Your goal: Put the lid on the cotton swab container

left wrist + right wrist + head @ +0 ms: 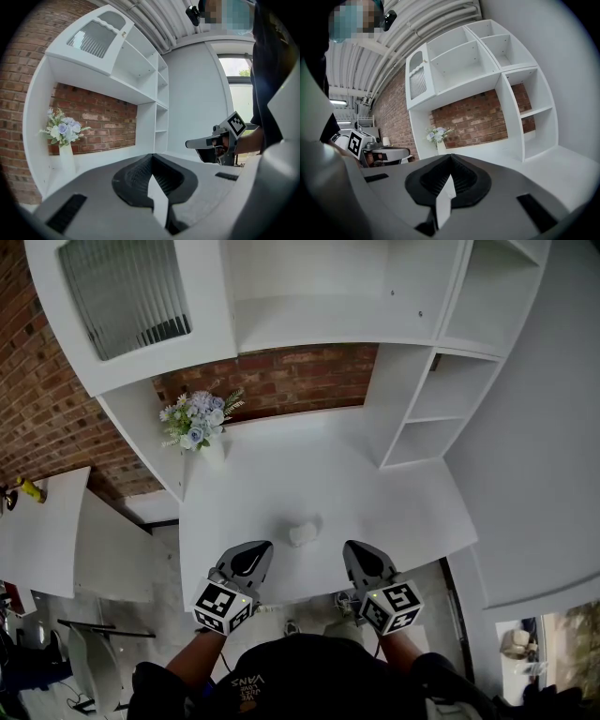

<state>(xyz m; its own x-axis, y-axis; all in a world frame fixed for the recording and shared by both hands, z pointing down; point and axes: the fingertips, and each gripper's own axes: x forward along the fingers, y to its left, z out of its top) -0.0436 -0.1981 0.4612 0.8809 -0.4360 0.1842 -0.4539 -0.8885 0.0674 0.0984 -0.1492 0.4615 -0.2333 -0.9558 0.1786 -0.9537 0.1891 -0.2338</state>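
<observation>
Hovering at the near edge of the worktop (375, 493), the left tongs (251, 557) and right tongs (364, 557) pointed towards its back edge, side by side and well apart. Each gripper view showed its own jaws pressed together with nothing between them, so both tongs were closed and empty.

Cotton swab container (302, 533): small and white, standing on the worktop close to the near edge, about midway along it. It lay between the lines of the two tongs, just beyond their tips, touched by neither. Too small in the head view to tell whether a lid sat on it; neither gripper view showed it.

Vase of pale flowers (199, 423): upright at the back left corner of the worktop, against the brick wall (281, 376). Open white shelves (427, 409) stood at the back right corner. A person's hand (224, 140) held the right tongs.
</observation>
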